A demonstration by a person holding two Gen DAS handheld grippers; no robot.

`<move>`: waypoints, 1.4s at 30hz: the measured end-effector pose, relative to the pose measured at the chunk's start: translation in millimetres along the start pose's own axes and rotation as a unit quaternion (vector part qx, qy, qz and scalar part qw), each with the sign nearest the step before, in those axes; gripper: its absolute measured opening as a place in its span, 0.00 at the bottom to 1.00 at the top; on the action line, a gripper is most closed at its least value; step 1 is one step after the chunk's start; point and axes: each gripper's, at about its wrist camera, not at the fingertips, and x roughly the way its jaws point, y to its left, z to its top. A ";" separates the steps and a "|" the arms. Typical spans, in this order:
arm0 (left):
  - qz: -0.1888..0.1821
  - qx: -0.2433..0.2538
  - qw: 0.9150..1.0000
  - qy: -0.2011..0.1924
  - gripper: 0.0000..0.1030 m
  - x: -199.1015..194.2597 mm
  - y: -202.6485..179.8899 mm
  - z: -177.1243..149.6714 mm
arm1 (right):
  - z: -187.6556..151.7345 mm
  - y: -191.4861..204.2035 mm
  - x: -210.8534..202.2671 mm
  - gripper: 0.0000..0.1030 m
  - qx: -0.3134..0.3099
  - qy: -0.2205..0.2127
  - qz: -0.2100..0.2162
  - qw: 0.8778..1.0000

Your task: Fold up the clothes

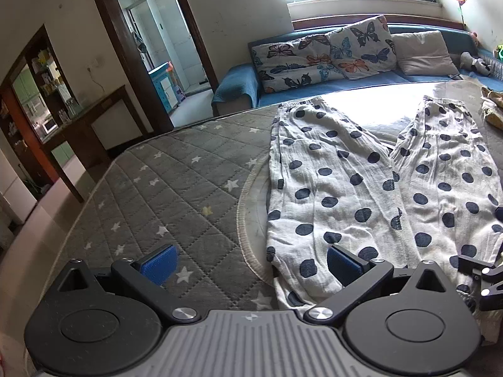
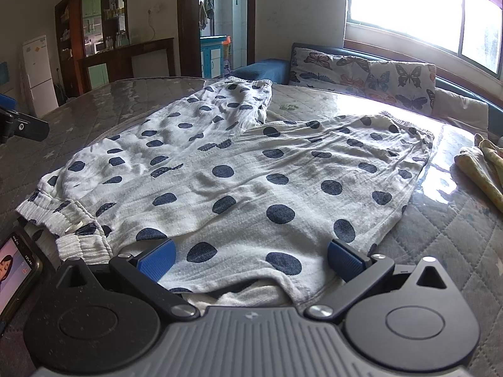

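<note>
White trousers with dark blue polka dots [image 1: 361, 182] lie spread flat on a grey quilted mattress [image 1: 176, 182], legs pointing away from me, waistband nearest. My left gripper [image 1: 250, 265] is open and empty, low over the trousers' left waist corner. My right gripper [image 2: 251, 259] is open, its blue pads [image 2: 344, 259] either side of the waistband edge of the trousers [image 2: 251, 182], not closed on the cloth. The right gripper also shows at the right edge of the left wrist view [image 1: 484, 279].
A yellowish garment [image 2: 484, 166] lies on the mattress to the right. A phone [image 2: 15, 270] lies by the waistband at the near left. A blue sofa with butterfly cushions [image 1: 339, 53] stands beyond the mattress under the window.
</note>
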 end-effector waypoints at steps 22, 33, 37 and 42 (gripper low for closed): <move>0.032 0.023 0.999 -0.035 1.00 -9.3 -5.8 1.4 | -0.6 0.2 -0.4 1.00 -0.001 0.000 0.000 1.000; 0.034 0.024 0.999 -0.032 1.00 -7.9 -4.5 0.1 | -0.7 0.1 -0.2 1.00 -0.001 0.000 0.000 1.000; 0.032 0.024 0.999 -0.031 1.00 -6.9 -4.3 -0.6 | -0.7 0.1 -0.2 1.00 -0.001 0.000 0.000 1.000; 0.033 0.021 0.999 -0.031 1.00 -6.7 -2.5 -0.8 | -0.7 0.2 -0.3 1.00 -0.001 0.000 0.000 1.000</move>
